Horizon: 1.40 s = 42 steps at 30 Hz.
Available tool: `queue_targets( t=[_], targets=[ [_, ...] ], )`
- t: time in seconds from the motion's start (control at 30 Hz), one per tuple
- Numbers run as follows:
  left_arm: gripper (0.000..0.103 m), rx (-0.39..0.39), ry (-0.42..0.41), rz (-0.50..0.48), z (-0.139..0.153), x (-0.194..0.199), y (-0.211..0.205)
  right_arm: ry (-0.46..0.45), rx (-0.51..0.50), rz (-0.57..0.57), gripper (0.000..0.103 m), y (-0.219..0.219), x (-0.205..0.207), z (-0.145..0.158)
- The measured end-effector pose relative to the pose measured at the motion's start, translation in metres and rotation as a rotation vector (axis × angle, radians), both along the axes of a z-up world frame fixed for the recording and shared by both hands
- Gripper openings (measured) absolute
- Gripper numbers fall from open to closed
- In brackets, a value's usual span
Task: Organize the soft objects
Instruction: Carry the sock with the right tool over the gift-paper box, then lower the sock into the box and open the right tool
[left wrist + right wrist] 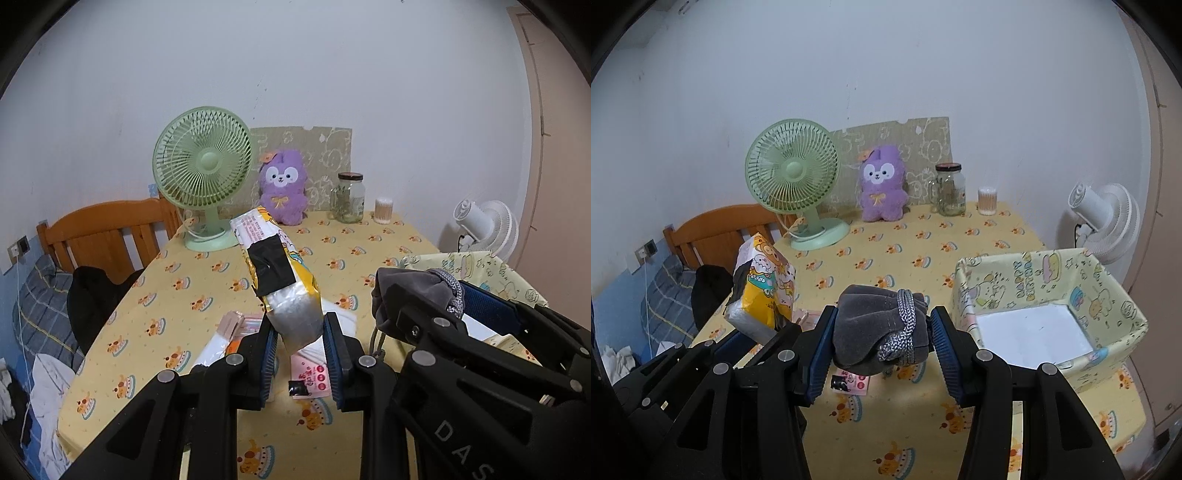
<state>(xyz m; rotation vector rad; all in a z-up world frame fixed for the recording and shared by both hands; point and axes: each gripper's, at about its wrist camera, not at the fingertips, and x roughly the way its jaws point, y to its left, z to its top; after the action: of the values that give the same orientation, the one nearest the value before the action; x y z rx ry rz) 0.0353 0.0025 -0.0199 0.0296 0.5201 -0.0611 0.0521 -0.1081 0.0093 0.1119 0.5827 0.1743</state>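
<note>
My left gripper (300,334) is shut on a cartoon-printed tissue pack (275,266), held tilted above the yellow table; the same tissue pack (762,286) shows at the left of the right wrist view. My right gripper (882,334) is shut on a grey drawstring pouch (875,326) with a silver cord; that pouch (410,291) hangs right of the pack. A yellow patterned fabric basket (1108,291) with a white floor stands to the right of the pouch. More flat packets (314,376) lie on the table under the grippers.
At the back of the table stand a green fan (794,173), a purple plush (882,184), a glass jar (949,190) and a cotton-swab tub (987,201). A white fan (1108,221) stands at the right. A wooden bed head (107,229) and bedding lie left.
</note>
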Motion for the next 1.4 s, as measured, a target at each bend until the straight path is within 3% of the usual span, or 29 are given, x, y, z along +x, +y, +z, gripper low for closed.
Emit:
queue_targets(
  t=[1.07,1.4],
  targets=[
    [0.022,0.013,-0.066,-0.148,0.017,0.016,-0.085,-0.069,-0.027,-0.119,0.055,-0.084,0.008,0.016],
    [0.019,0.002,-0.033,-0.22,0.004,0.031,-0.114,-0.038,-0.038,-0.187,0.055,-0.113,0.02,0.003]
  ],
)
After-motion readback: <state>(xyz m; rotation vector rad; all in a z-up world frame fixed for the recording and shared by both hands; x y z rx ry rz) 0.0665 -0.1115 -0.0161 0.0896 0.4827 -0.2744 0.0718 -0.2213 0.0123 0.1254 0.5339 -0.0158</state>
